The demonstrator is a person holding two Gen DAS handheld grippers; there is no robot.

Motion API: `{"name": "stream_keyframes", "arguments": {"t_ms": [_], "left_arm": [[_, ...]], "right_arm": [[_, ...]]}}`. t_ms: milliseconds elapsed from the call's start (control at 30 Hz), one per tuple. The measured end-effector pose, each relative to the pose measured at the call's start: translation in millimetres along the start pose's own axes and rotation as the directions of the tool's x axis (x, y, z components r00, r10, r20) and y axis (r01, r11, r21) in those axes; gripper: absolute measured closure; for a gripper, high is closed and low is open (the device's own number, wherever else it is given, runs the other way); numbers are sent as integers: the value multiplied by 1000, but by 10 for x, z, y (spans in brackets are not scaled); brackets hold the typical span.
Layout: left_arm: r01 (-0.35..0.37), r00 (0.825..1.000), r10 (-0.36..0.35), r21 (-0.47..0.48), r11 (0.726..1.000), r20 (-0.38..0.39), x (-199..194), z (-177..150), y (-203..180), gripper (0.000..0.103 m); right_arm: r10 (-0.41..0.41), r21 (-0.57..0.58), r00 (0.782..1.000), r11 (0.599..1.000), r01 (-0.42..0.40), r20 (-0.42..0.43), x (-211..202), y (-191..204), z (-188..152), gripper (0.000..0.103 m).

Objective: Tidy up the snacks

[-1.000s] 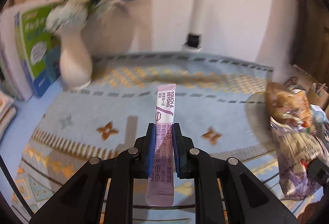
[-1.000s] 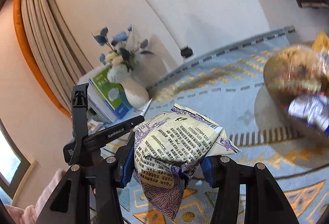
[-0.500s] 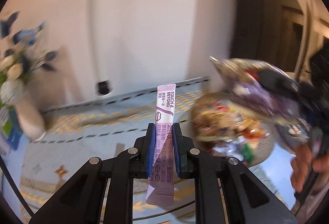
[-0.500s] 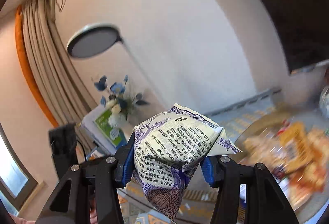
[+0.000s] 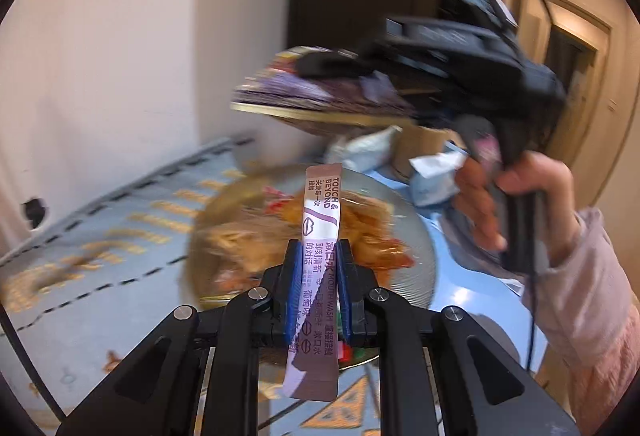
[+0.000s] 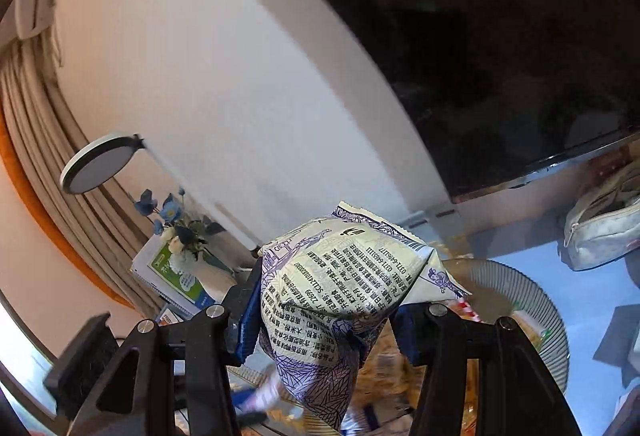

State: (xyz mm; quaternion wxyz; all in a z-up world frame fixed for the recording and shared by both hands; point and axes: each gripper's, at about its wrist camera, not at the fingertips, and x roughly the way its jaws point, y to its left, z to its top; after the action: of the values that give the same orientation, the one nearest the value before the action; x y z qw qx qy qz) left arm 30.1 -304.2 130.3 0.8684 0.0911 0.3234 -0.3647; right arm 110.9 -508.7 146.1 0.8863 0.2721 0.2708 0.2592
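Observation:
My left gripper (image 5: 318,256) is shut on a slim purple mouthwash sachet (image 5: 320,220) that stands upright between the blue pads, above a round ribbed plate (image 5: 420,236) piled with orange snack packets (image 5: 360,224). In the right wrist view my right gripper (image 6: 328,300) is shut on a cream and purple snack bag (image 6: 344,288), just over the same plate (image 6: 536,300). The left wrist view also shows the right gripper (image 5: 336,68) higher up at the right, blurred, a hand (image 5: 516,188) on its handle, the purple bag (image 5: 304,96) in its jaws.
A patterned blue cloth (image 5: 120,236) covers the table. White packets (image 5: 432,184) lie behind the plate. A vase of blue flowers (image 6: 176,224), books (image 6: 176,276) and a round lamp (image 6: 100,168) stand at the far left. A pale pouch (image 6: 604,228) lies at the right under a dark screen (image 6: 500,56).
Both grippers have swung from the vase end of the table to over the snack plate, each keeping its grip. The right gripper has come into the left wrist view.

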Motion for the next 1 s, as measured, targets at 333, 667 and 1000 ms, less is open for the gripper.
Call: {"name": "stream_keyframes", "arguments": {"t_ms": [333, 667, 1000], "left_arm": [[49, 995, -48, 7, 999, -84, 325, 70, -67, 52], [-119, 991, 119, 4, 993, -58, 127, 119, 15, 1], [-380, 924, 371, -120, 917, -88, -157, 132, 366, 1]], "right_arm": [[-121, -24, 971, 993, 119, -207, 490, -189, 63, 0], [-262, 31, 956, 963, 268, -131, 49, -193, 12, 0], [-509, -47, 858, 861, 507, -64, -444, 484, -492, 0]]}}
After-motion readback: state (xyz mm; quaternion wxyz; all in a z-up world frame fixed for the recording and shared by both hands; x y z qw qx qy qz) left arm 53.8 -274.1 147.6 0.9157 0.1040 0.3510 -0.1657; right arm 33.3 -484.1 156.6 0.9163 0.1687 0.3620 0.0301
